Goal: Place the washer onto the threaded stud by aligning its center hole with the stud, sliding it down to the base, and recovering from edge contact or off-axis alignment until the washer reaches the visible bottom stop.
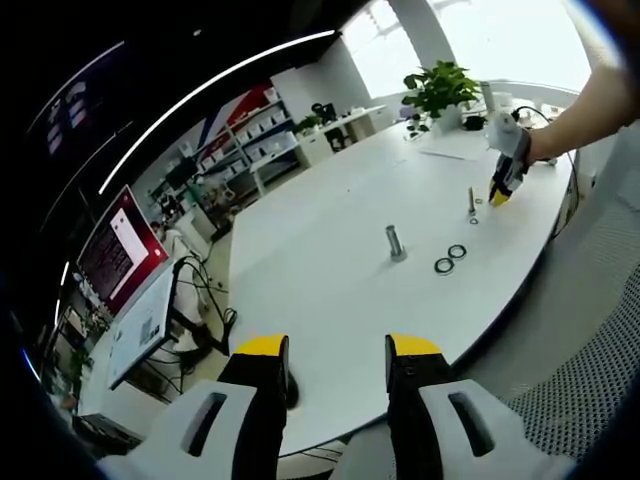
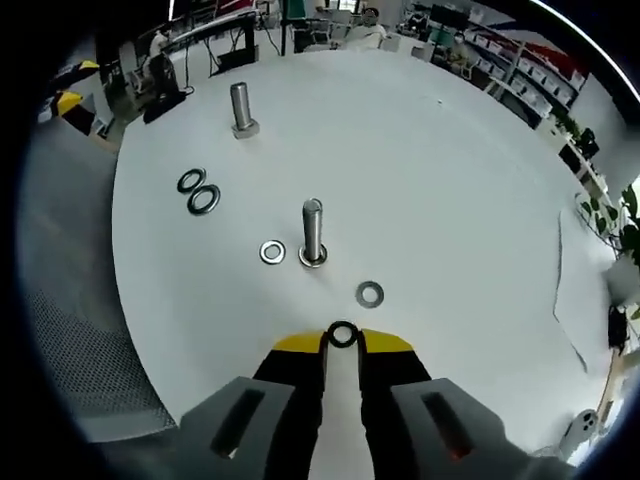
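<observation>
Right gripper [image 2: 342, 338] jaws pinch black washer [image 2: 342, 334] near tabletop [image 2: 480, 200] edge; left gripper [image 1: 338, 352] jaws spread, idle; centre hole over threaded stud [image 2: 312, 231], keep washer level, lower straight.

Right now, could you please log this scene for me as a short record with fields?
surface: white table
near stud: upright, one washer already at its base
far stud: upright, bare
right gripper: shut on a dark washer, short of the near stud
loose silver washers: one beside the near stud, one nearer the gripper
dark rings: a pair touching, lying flat
left gripper: open, holding nothing, at the table edge
</observation>
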Motion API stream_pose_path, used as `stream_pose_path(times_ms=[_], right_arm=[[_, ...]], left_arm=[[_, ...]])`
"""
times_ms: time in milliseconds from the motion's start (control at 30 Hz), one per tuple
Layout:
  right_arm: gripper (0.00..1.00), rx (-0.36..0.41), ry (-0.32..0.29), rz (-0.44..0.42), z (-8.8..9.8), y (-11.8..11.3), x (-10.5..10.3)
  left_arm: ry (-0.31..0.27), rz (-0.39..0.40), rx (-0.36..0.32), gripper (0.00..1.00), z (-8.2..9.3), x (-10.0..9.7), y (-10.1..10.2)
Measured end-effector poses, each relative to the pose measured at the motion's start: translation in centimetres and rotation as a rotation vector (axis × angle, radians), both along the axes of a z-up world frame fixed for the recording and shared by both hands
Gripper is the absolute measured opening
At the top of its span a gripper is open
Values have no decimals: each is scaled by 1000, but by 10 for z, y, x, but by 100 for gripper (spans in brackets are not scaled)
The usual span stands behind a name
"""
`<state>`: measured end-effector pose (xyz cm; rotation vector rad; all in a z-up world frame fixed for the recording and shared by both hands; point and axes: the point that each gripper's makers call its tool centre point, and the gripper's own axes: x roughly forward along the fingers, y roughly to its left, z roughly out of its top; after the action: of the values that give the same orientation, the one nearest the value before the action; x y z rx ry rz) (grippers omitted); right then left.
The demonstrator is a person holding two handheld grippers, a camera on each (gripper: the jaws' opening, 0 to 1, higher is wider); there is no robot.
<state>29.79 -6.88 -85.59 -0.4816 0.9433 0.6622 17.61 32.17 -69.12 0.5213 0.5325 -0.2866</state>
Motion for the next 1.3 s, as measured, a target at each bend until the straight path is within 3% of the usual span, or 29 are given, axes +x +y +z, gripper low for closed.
stream_pose_path(times_ms=[600,833,967,1300], right_arm=[[14,69,-56,28,48,22,-3],[14,76,-32,71,63,33,-2],[14,128,-10,62,74,43,3],[14,34,-30,131,70,53,15]], left_arm=[[3,-3,-2,36,0,-1,-1],[6,-4,-1,35,-1,-1,0],[6,-4,-1,35,-1,-1,0],[3,-4,-1,35,-1,-1,0]])
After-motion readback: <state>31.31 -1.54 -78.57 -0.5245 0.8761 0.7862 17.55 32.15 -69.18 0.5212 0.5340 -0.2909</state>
